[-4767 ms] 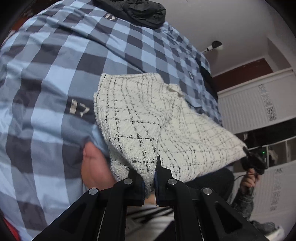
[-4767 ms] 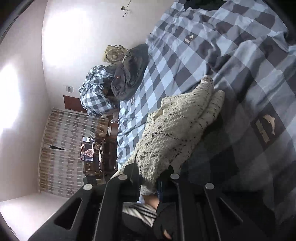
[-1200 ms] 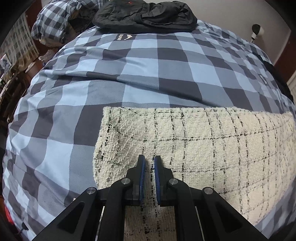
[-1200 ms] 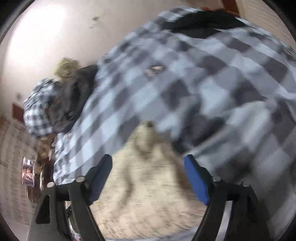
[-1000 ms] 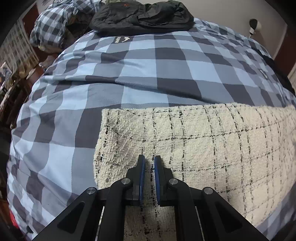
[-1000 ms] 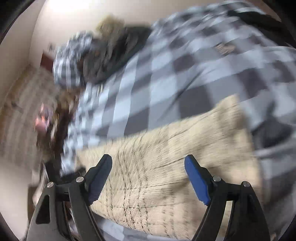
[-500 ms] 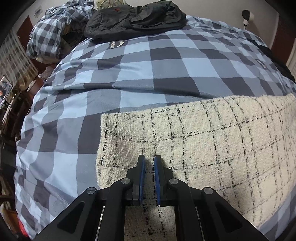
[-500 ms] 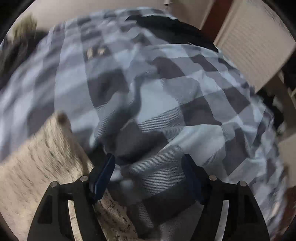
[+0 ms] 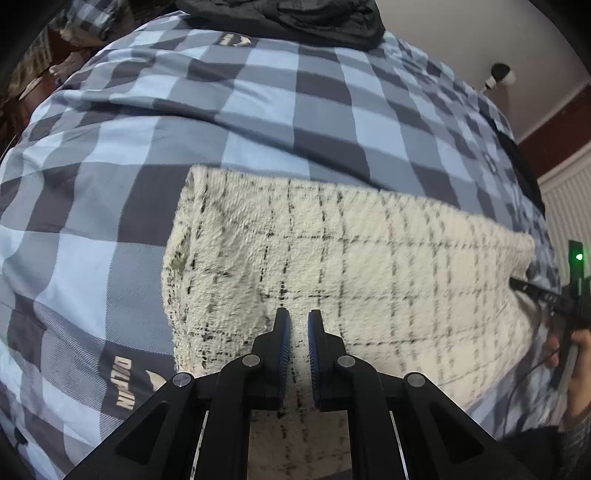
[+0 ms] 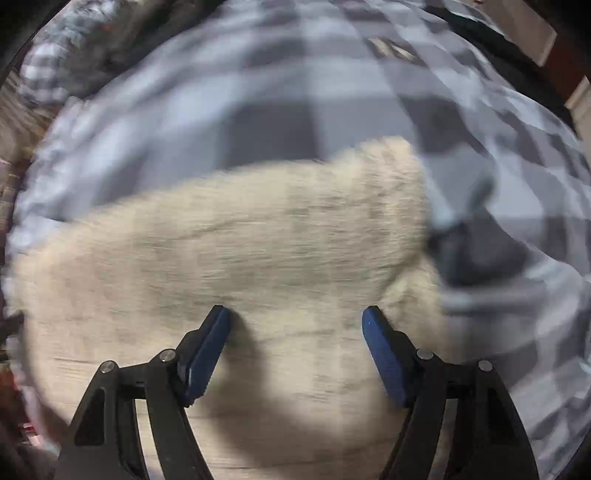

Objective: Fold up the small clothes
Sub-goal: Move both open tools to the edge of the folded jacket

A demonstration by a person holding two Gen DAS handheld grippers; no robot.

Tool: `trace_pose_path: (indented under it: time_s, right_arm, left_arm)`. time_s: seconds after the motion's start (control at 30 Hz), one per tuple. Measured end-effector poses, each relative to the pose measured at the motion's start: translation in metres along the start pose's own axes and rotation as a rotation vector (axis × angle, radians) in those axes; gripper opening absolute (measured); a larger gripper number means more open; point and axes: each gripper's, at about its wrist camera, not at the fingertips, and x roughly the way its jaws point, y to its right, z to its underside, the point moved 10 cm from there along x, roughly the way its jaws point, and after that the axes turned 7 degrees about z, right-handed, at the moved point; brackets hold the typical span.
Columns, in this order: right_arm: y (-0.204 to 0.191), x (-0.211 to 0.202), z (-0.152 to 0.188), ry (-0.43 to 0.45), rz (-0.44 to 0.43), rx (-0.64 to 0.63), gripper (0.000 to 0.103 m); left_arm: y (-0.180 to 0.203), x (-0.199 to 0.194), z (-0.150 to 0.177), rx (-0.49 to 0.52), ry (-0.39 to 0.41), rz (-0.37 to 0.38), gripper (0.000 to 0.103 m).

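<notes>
A cream tweed garment (image 9: pixel 369 266) with thin black grid lines lies folded into a rectangle on the blue-grey checked bedcover (image 9: pixel 258 110). My left gripper (image 9: pixel 297 314) is shut on its near edge, left of centre, and cream cloth shows in the narrow gap between the pads. In the blurred right wrist view the same garment (image 10: pixel 240 240) fills the middle. My right gripper (image 10: pixel 295 314) hangs open just over its right part, with nothing pressed between the blue pads (image 10: pixel 207 350). A hand (image 9: pixel 581 345) holding that gripper shows at the left view's right edge.
A black jacket (image 9: pixel 288 18) lies at the bed's far end, beside a checked bundle (image 9: pixel 88 22) at the far left. A white panelled wall (image 9: pixel 569 199) stands to the right. The bedcover is wrinkled right of the garment (image 10: pixel 480 251).
The right gripper swung from bare bedcover back over the garment and came lower. The left view tilted, with the garment still in the same place at its fingers.
</notes>
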Motion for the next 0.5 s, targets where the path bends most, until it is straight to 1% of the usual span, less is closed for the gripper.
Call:
trace_pose_path:
  time_s: [0.03,0.07,0.1,0.13,0.17,0.2,0.23,0.27,0.3,0.33,0.37,0.43,0.47,0.5]
  right_arm:
    - [0.003,0.000,-0.001,0.005,-0.019,0.020,0.071]
    - [0.011,-0.003,-0.003,0.004,0.000,0.051,0.070]
    - [0.019,-0.007,-0.005,0.015,0.063,0.066,0.067]
    - [0.042,-0.016,-0.005,0.032,0.307,0.067,0.070]
    - [0.062,-0.028,-0.005,0.057,0.542,0.042,0.076]
    - [0.069,-0.039,-0.006,0.091,0.670,0.004,0.079]
    - [0.070,-0.048,-0.006,0.118,0.758,-0.043,0.079]
    - [0.066,-0.053,-0.004,0.120,0.772,-0.066,0.079]
    - [0.058,-0.056,-0.001,0.116,0.746,-0.073,0.079]
    - [0.044,-0.061,0.003,0.114,0.681,-0.070,0.079]
    - [0.039,-0.064,0.007,0.118,0.638,-0.063,0.079]
    - [0.013,-0.079,0.021,0.141,0.524,-0.037,0.079]
    - [-0.011,-0.086,0.028,0.151,0.421,-0.029,0.079]
    - [-0.026,-0.088,0.037,0.152,0.341,-0.027,0.079]
  left_arm:
    - [-0.001,0.001,0.000,0.010,0.007,-0.006,0.008]
    - [-0.005,0.001,-0.002,0.012,0.017,-0.014,0.008]
    - [-0.013,-0.001,-0.004,-0.014,0.030,-0.021,0.008]
    - [-0.017,-0.002,-0.004,-0.034,0.036,-0.012,0.008]
    - [-0.023,-0.005,-0.004,-0.062,0.045,0.014,0.008]
    - [-0.027,-0.007,-0.003,-0.082,0.044,0.045,0.008]
    - [-0.030,-0.009,-0.003,-0.088,0.043,0.056,0.008]
    - [-0.036,-0.018,-0.004,-0.092,0.065,0.029,0.008]
    - [-0.040,-0.029,-0.007,-0.080,0.097,-0.017,0.008]
    - [-0.043,-0.039,-0.009,-0.057,0.127,-0.070,0.009]
    - [-0.045,-0.056,-0.014,-0.006,0.175,-0.156,0.009]
    - [-0.043,-0.084,-0.021,0.070,0.253,-0.274,0.009]
    - [-0.039,-0.095,-0.021,0.091,0.288,-0.287,0.009]
    - [-0.033,-0.100,-0.019,0.093,0.301,-0.250,0.009]
